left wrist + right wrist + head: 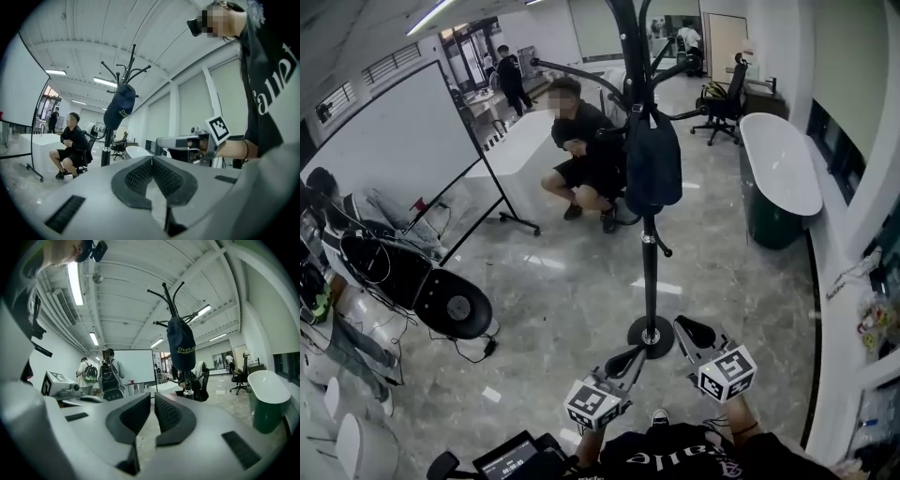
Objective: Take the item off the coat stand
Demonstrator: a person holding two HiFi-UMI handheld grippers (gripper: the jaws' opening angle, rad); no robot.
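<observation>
A dark navy cap (653, 159) hangs on a tall black coat stand (649, 253) whose round base (652, 335) rests on the grey marble floor. Both grippers are held low in front of the stand, short of the cap and apart from it. My left gripper (628, 359) points at the base with its pads meeting at the tips and nothing between them. To its right, my right gripper (692, 328) is also shut and empty. The left gripper view has the cap (119, 105) up and to the left of my jaws (151, 159). In the right gripper view the cap (181, 345) hangs above my jaws (153, 397).
A person (581, 150) crouches just behind the stand. A whiteboard on a wheeled frame (403, 141) stands to the left, with black round equipment and cables (455, 305) below it. A white tub (778, 164) and an office chair (722, 103) are at the right.
</observation>
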